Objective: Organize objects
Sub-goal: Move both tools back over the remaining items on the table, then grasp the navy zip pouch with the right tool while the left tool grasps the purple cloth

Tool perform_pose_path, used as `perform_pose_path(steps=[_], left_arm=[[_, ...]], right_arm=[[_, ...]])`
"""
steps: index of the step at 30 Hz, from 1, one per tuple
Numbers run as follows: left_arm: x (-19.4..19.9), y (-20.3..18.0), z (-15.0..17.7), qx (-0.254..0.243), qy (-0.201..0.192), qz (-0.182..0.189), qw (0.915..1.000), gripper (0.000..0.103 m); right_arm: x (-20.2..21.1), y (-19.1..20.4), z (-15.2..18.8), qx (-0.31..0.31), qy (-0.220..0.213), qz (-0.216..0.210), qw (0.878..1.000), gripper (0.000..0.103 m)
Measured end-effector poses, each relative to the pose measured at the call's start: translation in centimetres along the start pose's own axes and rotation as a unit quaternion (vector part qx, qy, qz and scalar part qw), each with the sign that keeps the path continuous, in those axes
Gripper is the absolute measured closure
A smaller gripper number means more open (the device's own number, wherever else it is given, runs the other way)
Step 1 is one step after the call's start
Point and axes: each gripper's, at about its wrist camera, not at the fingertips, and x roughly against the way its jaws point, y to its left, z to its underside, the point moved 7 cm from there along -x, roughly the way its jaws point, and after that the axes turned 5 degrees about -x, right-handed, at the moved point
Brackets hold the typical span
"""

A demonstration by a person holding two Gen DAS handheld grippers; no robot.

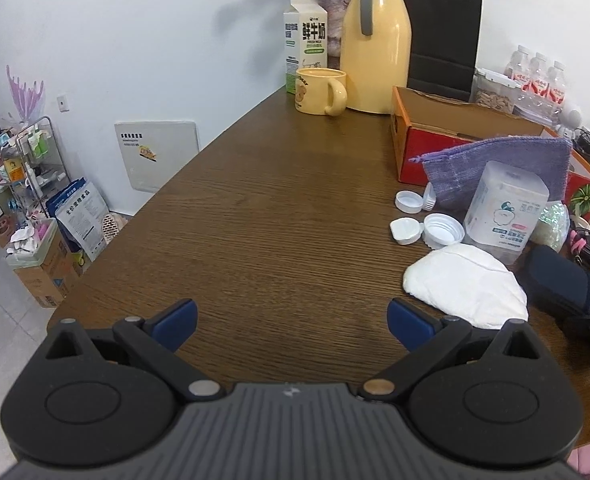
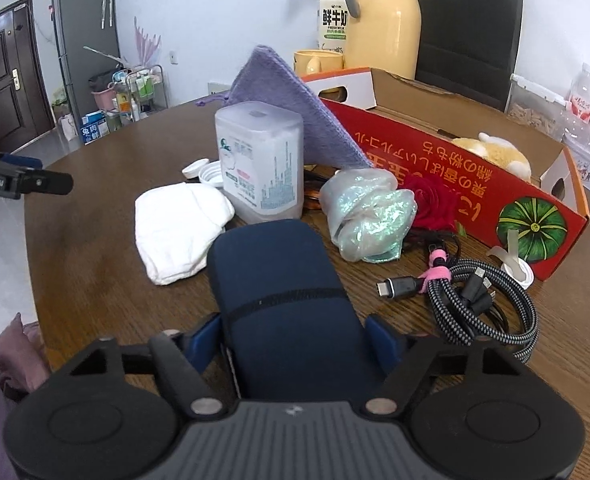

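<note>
Navy fabric fills the space between your right gripper (image 2: 295, 340): the dark blue case (image 2: 279, 292) lies on the bench (image 2: 95, 280) with its near end between the two blue pads. The right-hand pad looks to be touching the case; on the other side I cannot tell whether the pad presses it or stands just off it, so a firm clamp cannot be confirmed. The far end of the case points toward the frosted plastic box (image 2: 261, 164), which stands upright just beyond it.

Your left gripper (image 1: 293, 326) hovers over bare wood, its jaws wide apart with nothing between them. From the right wrist view its tip shows at the left edge, well apart from the case.

Around the case: a folded white cloth (image 2: 179, 232) lies to its left, touching the foot of the plastic box. A crumpled iridescent bag (image 2: 369, 216) sits to its right, with a red rose (image 2: 431, 200) just behind that. A coiled braided cable (image 2: 491, 300), bound with a pink tie, lies further right, near a white tape roll (image 2: 515, 266). White bottle caps (image 1: 427, 228) are scattered beside the plastic box. A purple knitted pouch (image 2: 291, 104) leans against the open red cardboard box (image 2: 435, 152), which holds a plush toy (image 2: 495, 152).

At the far end of the bench stand a yellow mug (image 1: 319, 90), a milk carton (image 1: 305, 40) and a yellow thermos jug (image 1: 375, 44).
</note>
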Motion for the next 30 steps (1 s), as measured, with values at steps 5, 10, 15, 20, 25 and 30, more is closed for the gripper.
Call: perform_pose_path(steps=[5,10,15,20,25,30], left_arm=[[-0.1,-0.7,-0.2,-0.008,-0.003,0.006,0.9999,0.0],[0.0,-1.8,-1.4,-0.027,-0.021,0.02,0.9992,0.0],[0.2,-3.6,-3.3,-0.058,-0.05,0.044,0.9961,0.0],[-0.2,-6.4,-5.8,-0.108,-0.08,0.07,0.9884,0.0],[-1.0,-10.0,-8.1,-0.178,-0.111,0.093,0.9733,0.0],[-3.2,-13.1,-9.9,-0.229,-0.121,0.107,0.9601,0.0]], right_arm=[[0.9,0.6,0.4,-0.014,-0.02,0.016,1.0,0.039],[2.1,0.8,0.9,-0.034,-0.042,0.037,0.998,0.04],[3.8,0.1,0.7,-0.06,-0.071,0.06,0.994,0.04],[5.4,-1.2,0.1,-0.071,-0.087,0.094,0.989,0.04],[6.4,-2.5,-0.2,-0.08,-0.096,0.117,0.985,0.04],[6.8,-3.5,-0.4,-0.089,-0.103,0.13,0.982,0.04]])
